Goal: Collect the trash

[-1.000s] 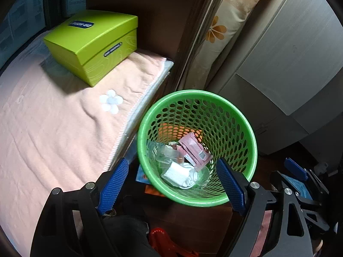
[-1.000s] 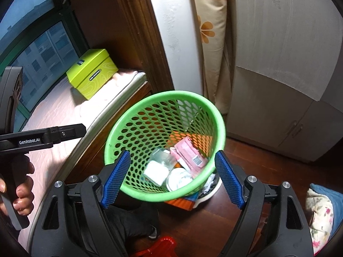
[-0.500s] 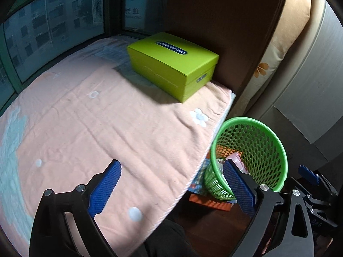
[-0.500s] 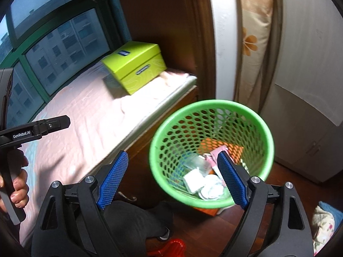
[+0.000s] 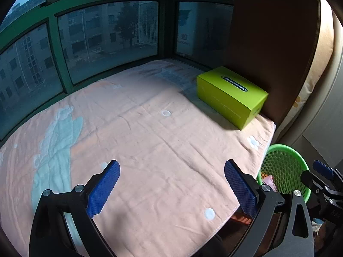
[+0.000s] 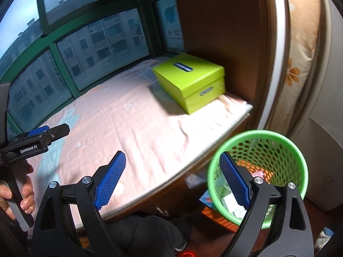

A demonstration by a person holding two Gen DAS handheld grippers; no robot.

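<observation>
A green mesh basket (image 6: 257, 133) stands on the floor beside the window seat. In it lie white wrappers (image 6: 229, 201) and a pink packet (image 6: 259, 173). My right gripper (image 6: 171, 160) hovers over the seat's edge just left of the basket, its jaws opening with nothing between them. My left gripper (image 5: 171, 171) hangs wide open over the pink blanket (image 5: 150, 139), also empty. In the left wrist view the basket (image 5: 283, 167) sits at the far right, below the blanket's edge. No loose trash shows on the blanket.
A lime green box (image 5: 231, 94) rests on the blanket's far right corner against a brown wall panel. Green-framed windows (image 5: 107, 42) close off the back. A hand (image 6: 21, 194) grips the left tool's handle. A cupboard (image 6: 321, 150) stands behind the basket.
Both views swung up and left from the basket toward the blanket and windows, so the basket slid to the right edge. Both pairs of jaws spread wider.
</observation>
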